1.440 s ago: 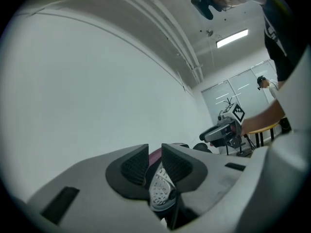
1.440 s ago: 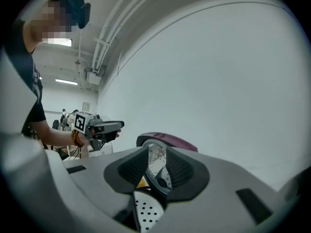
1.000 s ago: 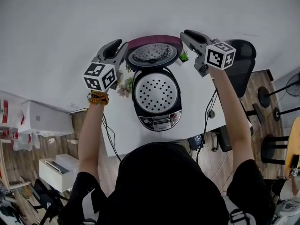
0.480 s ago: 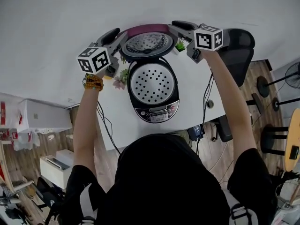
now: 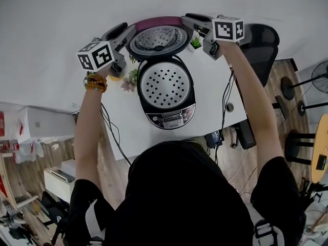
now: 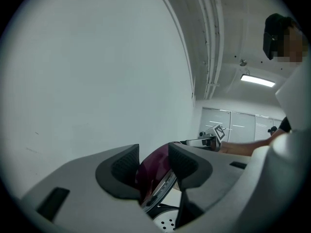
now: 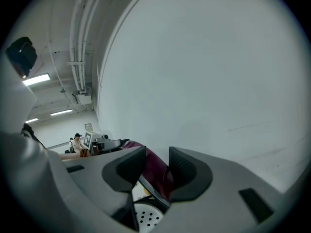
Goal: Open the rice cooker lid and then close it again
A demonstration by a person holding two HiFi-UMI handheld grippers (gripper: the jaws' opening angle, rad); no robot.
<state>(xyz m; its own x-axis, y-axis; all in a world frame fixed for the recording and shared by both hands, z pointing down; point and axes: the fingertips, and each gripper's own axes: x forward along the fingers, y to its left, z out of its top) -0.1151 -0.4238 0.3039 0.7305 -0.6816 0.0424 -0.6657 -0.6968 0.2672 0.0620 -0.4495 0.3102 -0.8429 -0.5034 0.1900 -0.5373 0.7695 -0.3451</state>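
Since a second ago both tools have dropped lower to flank the raised lid [image 5: 159, 39], and their jaws have just been opening. The left tool [image 5: 124, 31] and the right tool [image 5: 188, 20] each stand released, their dark ribbed jaws apart with the lid's glossy maroon rim between them, unpinched. The round lid stands tilted up at the back of the cooker [image 5: 171, 121], its dimpled metal inner face showing above a perforated silver disc [image 5: 165, 84] in the black oval body, which sits on the white worktop [image 5: 212, 88] by the plain wall [image 5: 61, 14].
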